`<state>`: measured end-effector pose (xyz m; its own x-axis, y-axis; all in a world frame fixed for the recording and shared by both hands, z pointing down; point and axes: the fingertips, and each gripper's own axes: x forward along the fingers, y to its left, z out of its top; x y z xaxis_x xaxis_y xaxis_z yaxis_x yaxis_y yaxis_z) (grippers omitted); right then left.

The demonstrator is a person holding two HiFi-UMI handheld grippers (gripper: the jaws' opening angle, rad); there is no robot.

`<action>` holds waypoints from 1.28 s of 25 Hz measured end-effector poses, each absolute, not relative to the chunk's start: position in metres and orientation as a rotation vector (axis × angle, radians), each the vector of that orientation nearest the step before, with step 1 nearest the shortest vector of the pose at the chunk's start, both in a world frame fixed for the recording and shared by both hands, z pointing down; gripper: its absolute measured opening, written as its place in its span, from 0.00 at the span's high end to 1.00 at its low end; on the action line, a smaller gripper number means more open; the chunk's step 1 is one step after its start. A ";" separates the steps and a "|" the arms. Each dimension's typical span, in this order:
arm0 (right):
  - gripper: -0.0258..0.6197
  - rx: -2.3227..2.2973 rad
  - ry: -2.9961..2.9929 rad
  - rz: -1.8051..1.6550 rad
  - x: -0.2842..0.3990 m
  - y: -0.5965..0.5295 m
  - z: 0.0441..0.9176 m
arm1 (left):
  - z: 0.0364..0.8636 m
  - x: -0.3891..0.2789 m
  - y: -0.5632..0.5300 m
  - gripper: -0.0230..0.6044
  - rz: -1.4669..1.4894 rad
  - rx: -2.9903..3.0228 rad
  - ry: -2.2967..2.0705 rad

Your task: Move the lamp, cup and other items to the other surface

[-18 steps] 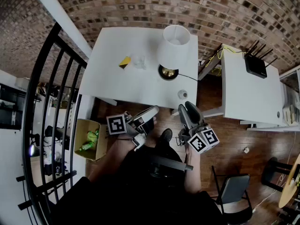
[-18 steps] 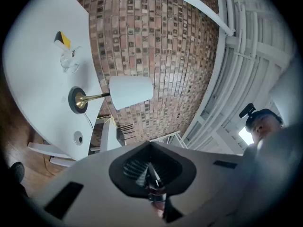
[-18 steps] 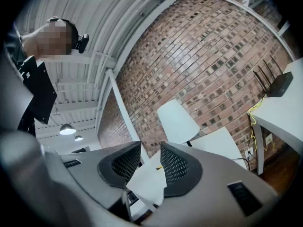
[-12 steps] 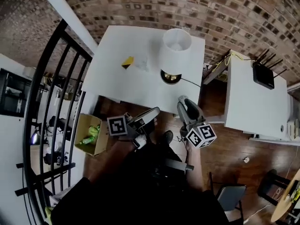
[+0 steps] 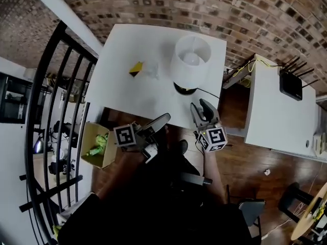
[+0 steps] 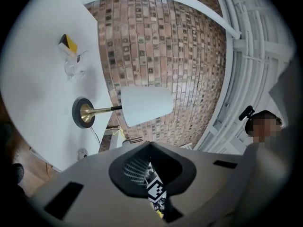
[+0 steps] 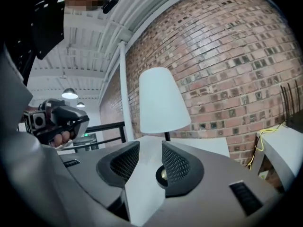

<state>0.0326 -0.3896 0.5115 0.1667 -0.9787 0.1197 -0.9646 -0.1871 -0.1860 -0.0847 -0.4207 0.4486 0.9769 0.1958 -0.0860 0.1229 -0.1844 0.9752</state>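
On the white table [image 5: 127, 93] stands a lamp [image 5: 191, 60] with a white shade and a brass, black-rimmed base [image 5: 185, 89]. A clear cup [image 5: 152, 70] and a small yellow item [image 5: 135, 68] sit to its left. My right gripper [image 5: 201, 107] is open over the table's near edge, just short of the lamp base, with nothing between its pads. In the right gripper view the gripper [image 7: 150, 145] points at the lamp [image 7: 163, 100]. My left gripper [image 5: 159, 120] hangs shut and empty below the table's edge. In its own view the left gripper [image 6: 150, 145] looks toward the lamp [image 6: 147, 105] and cup [image 6: 75, 67].
A second white table [image 5: 276, 116] stands to the right with a black router [image 5: 291, 86] on it. The lamp cord [image 5: 209, 93] runs off toward it. A black railing [image 5: 51, 86] and a cardboard box [image 5: 97, 147] are at the left. A chair [image 5: 245, 213] stands at lower right.
My right gripper has moved forward over the table's near edge, closer to the lamp base. The left gripper has stayed about where it was.
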 end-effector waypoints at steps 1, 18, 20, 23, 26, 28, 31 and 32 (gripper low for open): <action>0.67 -2.372 1.952 -0.329 0.036 -0.398 0.518 | 0.450 -0.080 -0.429 0.96 0.071 1.753 0.240; 0.67 -2.521 1.788 -0.115 0.108 -0.529 0.552 | 0.459 -0.026 -0.539 0.96 0.187 1.776 0.307; 0.69 -2.530 1.765 -0.104 0.114 -0.536 0.554 | 0.461 -0.026 -0.543 0.96 0.198 1.775 0.306; 0.80 -2.554 1.739 -0.068 0.122 -0.543 0.554 | 0.459 -0.023 -0.546 0.96 0.203 1.773 0.321; 0.85 -2.561 1.714 -0.057 0.123 -0.542 0.550 | 0.460 -0.022 -0.545 0.96 0.209 1.768 0.339; 0.85 -2.566 1.700 -0.081 0.121 -0.536 0.551 | 0.460 -0.020 -0.543 0.96 0.211 1.760 0.356; 0.85 -2.566 1.676 -0.113 0.118 -0.523 0.546 | 0.464 -0.016 -0.538 0.96 0.223 1.735 0.378; 0.85 -2.558 1.660 -0.117 0.117 -0.517 0.541 | 0.465 -0.014 -0.536 0.96 0.229 1.726 0.388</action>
